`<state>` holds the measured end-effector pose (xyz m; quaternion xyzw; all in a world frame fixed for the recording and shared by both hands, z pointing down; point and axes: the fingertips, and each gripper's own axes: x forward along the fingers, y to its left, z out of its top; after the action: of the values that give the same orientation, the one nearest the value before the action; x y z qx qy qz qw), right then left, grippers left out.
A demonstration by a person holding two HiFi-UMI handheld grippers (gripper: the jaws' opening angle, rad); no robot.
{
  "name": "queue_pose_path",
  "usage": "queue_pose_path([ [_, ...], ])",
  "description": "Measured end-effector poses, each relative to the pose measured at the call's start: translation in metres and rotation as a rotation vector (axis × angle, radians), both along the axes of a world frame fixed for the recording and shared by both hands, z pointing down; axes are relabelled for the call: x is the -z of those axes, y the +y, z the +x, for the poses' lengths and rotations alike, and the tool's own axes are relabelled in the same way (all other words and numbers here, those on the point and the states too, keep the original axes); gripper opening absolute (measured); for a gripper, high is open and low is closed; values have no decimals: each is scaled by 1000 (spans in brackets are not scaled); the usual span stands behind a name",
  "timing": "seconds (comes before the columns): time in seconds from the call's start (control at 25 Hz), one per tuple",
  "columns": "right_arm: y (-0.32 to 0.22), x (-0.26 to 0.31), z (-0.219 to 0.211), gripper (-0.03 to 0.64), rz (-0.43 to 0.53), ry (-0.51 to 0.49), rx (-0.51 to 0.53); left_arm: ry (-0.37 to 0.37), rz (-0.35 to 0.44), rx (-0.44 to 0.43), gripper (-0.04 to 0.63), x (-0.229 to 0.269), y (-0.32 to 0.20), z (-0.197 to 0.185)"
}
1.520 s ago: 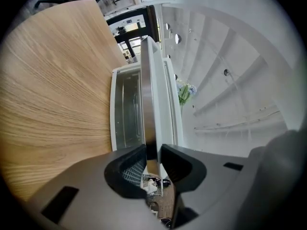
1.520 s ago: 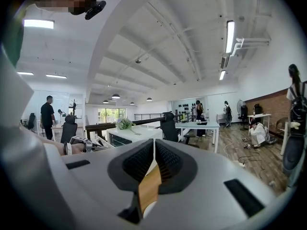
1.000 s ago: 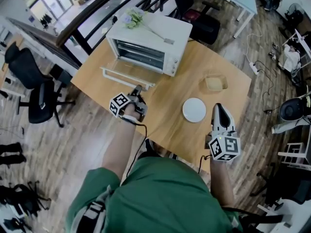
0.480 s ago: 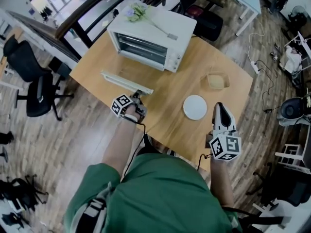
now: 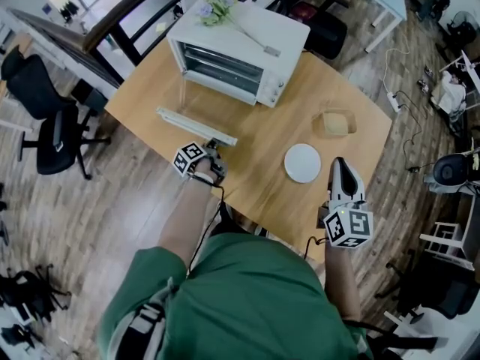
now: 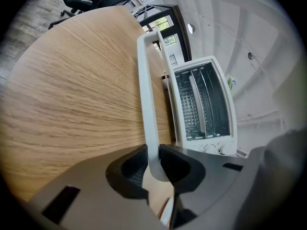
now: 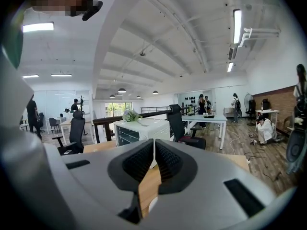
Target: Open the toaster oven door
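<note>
Left gripper (image 5: 213, 146) is clamped on the long white bar handle (image 5: 196, 127) of the white toaster oven (image 5: 238, 51), gripping near the bar's right end. In the left gripper view the jaws of the left gripper (image 6: 158, 163) are pressed tight on the handle (image 6: 147, 104) from both sides. The oven's glass door (image 5: 201, 103) is down and roughly level, stretching from the oven front toward the person, and the wire racks show inside the oven (image 6: 204, 104). The oven sits at the far edge of the light wooden table (image 5: 259, 145), with a bunch of pale flowers (image 5: 216, 7) on its top. Right gripper (image 5: 339, 168) is over the near right table edge, well apart from the oven. In its own view the right gripper (image 7: 154, 152) has its jaws pressed together with nothing between them, pointing across the table at the oven (image 7: 136, 128). A round white plate (image 5: 302, 163) is just left of the right gripper's tips. A clear square container (image 5: 334, 124) with something pale yellow inside sits beyond the plate; I can't tell what it is. A black office chair (image 5: 49, 130) stands on the floor left of the table.
</note>
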<state>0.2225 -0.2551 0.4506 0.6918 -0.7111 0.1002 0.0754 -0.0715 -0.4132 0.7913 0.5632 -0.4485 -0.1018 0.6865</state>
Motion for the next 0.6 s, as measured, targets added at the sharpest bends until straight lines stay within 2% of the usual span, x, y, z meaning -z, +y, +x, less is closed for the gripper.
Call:
queue_pose_path([
  [0.6, -6, 0, -12, 29, -10, 7, 39, 45, -3, -20, 91, -14, 5, 0],
])
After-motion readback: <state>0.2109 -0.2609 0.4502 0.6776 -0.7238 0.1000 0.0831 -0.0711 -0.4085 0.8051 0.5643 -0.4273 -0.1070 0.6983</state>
